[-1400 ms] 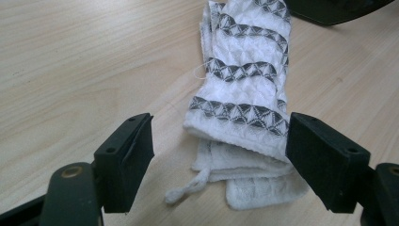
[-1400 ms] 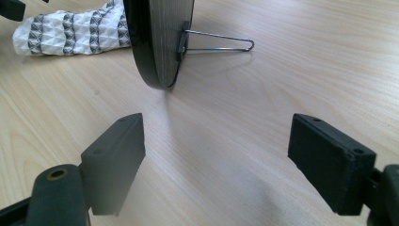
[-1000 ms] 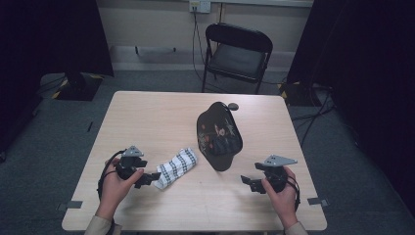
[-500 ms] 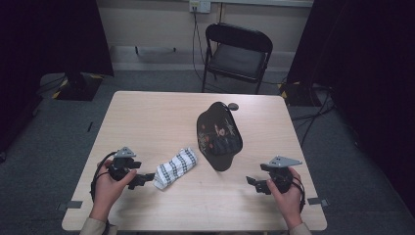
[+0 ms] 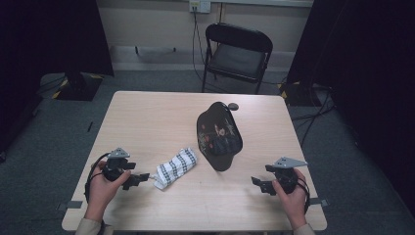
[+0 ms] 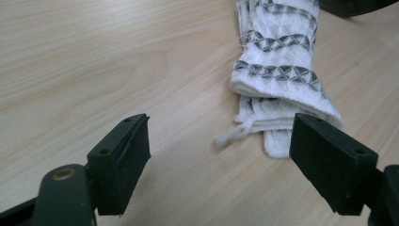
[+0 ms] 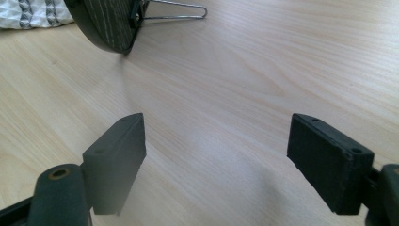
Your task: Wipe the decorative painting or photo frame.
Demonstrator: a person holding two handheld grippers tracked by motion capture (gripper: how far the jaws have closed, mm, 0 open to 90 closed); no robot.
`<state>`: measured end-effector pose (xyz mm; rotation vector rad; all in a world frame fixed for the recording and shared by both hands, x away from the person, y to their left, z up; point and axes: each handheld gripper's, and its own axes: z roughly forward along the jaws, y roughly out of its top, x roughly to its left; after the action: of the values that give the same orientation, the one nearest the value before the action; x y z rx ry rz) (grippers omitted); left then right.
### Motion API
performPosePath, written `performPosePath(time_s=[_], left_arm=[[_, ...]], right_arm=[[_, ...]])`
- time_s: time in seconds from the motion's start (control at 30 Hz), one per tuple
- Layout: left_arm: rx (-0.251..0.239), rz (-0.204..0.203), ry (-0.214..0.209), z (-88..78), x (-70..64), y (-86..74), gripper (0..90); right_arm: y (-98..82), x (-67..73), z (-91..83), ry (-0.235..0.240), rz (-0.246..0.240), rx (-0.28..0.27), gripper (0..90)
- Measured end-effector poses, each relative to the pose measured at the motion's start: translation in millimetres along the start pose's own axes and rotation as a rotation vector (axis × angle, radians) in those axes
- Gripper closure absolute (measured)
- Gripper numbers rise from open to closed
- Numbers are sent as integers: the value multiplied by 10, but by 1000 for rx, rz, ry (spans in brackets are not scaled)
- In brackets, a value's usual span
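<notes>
Pale wood-grain table (image 5: 161,122); waffle-knit striped cloth (image 5: 175,167).

tabletop (image 5: 156,122): pale wood-grain laminate, smooth, with a soft sheen.
cloth (image 6: 277,70): white woven fabric with grey patterned stripes, textured waffle-like weave, frayed thread at the hem nearest the left claw.
cap (image 5: 219,134): dark matt fabric with a printed front panel; beside the cloth.
wire loop (image 7: 176,12): thin bright metal, glossy, behind the cap.
left claw (image 6: 221,155): matt black plastic pads, smooth.
right claw (image 7: 216,155): matt black plastic pads, smooth.
</notes>
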<state>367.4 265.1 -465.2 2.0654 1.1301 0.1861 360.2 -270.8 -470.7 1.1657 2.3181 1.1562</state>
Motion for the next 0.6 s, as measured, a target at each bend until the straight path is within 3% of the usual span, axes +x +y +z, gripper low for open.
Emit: performPosePath(time_s=[0.6], left_arm=[[21, -12, 3, 33, 97, -102, 207]], right_arm=[[-158, -155, 18, -15, 16, 29, 196]])
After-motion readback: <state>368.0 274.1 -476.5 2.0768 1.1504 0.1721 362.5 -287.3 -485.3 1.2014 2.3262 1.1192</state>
